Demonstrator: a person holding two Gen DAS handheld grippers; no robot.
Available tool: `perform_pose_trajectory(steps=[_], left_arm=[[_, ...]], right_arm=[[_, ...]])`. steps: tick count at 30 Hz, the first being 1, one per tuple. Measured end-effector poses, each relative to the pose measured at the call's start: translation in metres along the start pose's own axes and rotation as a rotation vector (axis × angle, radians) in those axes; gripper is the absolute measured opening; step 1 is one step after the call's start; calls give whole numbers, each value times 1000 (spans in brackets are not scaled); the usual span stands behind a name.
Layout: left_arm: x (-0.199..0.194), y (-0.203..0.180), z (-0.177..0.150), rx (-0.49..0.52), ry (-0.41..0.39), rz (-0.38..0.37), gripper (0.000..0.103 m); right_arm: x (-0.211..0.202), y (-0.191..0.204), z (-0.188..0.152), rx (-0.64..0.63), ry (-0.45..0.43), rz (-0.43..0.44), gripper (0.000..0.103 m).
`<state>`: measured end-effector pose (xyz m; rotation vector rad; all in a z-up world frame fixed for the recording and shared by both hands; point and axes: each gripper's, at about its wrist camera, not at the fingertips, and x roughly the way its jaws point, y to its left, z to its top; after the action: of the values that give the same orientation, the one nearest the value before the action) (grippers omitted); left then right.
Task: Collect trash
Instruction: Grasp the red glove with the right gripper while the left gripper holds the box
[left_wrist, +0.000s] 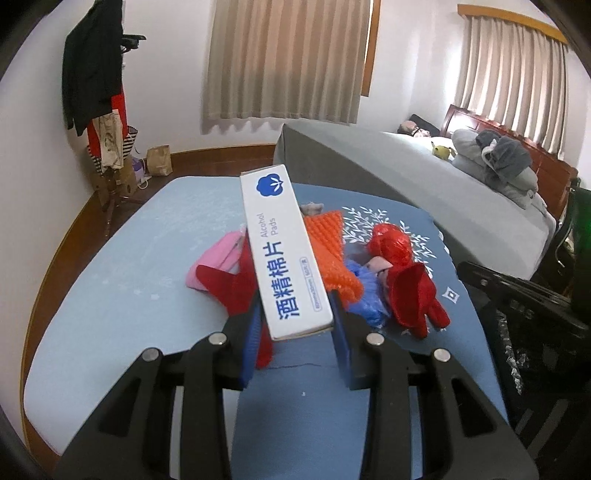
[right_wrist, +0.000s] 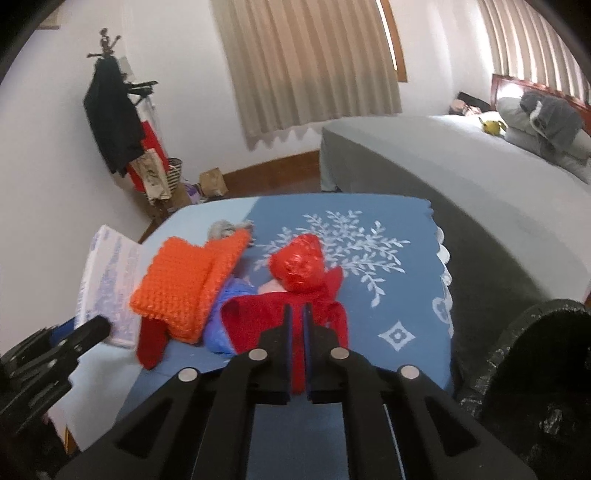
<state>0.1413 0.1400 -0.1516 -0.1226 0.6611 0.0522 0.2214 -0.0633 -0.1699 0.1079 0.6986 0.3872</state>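
My left gripper (left_wrist: 295, 314) is shut on a white alcohol pads box (left_wrist: 280, 251) and holds it tilted above the blue table (left_wrist: 110, 280). The box also shows in the right wrist view (right_wrist: 107, 280), at the left. My right gripper (right_wrist: 297, 314) is shut on a red cloth scrap (right_wrist: 317, 310) that hangs between its pads above the patterned blue cloth (right_wrist: 399, 288). On the table lie an orange knitted piece (right_wrist: 184, 288), a red crumpled foil wrapper (right_wrist: 299, 266), a blue plastic bag (right_wrist: 221, 328), a pink item (left_wrist: 218, 262) and another red cloth (left_wrist: 229, 284).
A black bin with a black liner (right_wrist: 532, 369) stands at the right of the table. A grey bed (left_wrist: 424, 177) lies behind. A coat rack with clothes (left_wrist: 96, 92) and a brown paper bag (left_wrist: 159, 160) stand by the far wall.
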Motion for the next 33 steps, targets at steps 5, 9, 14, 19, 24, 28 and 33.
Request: perform_pose_trajectory(steps=[5, 9, 14, 19, 24, 28, 33], left_arm=[[16, -6, -2, 14, 22, -5, 33], [30, -5, -4, 10, 39, 4, 33], [38, -4, -4, 6, 52, 6, 33], [34, -3, -2, 15, 45, 7, 33], [22, -4, -3, 16, 36, 3, 33], [9, -8, -4, 20, 26, -11, 33], [-6, -18, -3, 31, 11, -40, 33]], right_arm=[[34, -10, 1, 30, 45, -35, 44], [58, -14, -3, 42, 92, -42, 52], [82, -14, -13, 46, 170, 14, 32], [66, -12, -12, 27, 133, 61, 2], [32, -9, -5, 15, 69, 81, 1], [3, -6, -1, 14, 24, 98, 1], [-20, -8, 3, 24, -5, 100, 1]])
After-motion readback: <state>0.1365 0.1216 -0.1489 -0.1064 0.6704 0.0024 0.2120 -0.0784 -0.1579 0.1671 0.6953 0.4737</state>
